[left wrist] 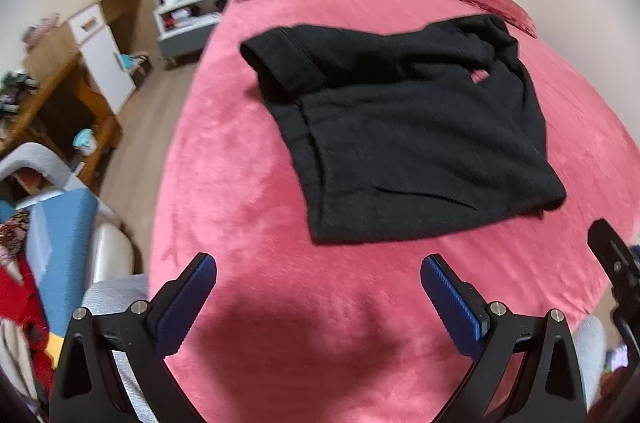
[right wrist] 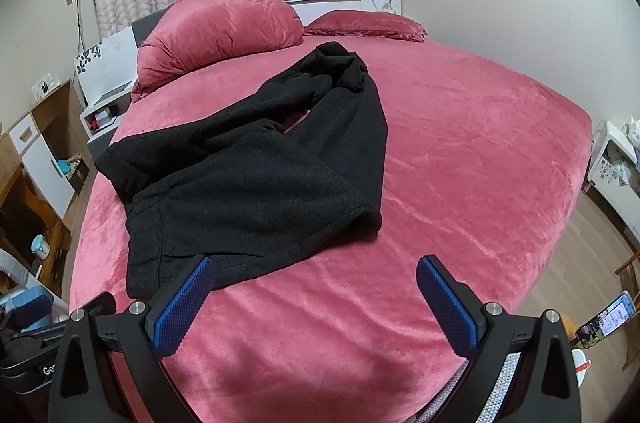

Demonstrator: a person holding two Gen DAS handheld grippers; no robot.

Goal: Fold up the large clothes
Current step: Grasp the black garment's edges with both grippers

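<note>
A black knitted garment (left wrist: 404,127) lies folded into a rough rectangle on the pink bed (left wrist: 280,287), one cuffed sleeve lying along its left side. In the right wrist view the same black garment (right wrist: 256,179) stretches from near the pillows toward the bed's foot. My left gripper (left wrist: 318,275) hovers open above the blanket, short of the garment's near hem, holding nothing. My right gripper (right wrist: 314,277) is open too, its left finger (right wrist: 184,307) just over the garment's near corner, nothing between the pads. Part of the right gripper's body (left wrist: 616,271) shows at the left view's right edge.
A large pink pillow (right wrist: 220,31) and a flat dark-red pillow (right wrist: 366,25) lie at the headboard. A white nightstand (left wrist: 188,19), wooden desk (left wrist: 52,95) and cluttered chair (left wrist: 48,247) stand left of the bed. A white cabinet (right wrist: 616,167) and a phone (right wrist: 608,319) are on the right.
</note>
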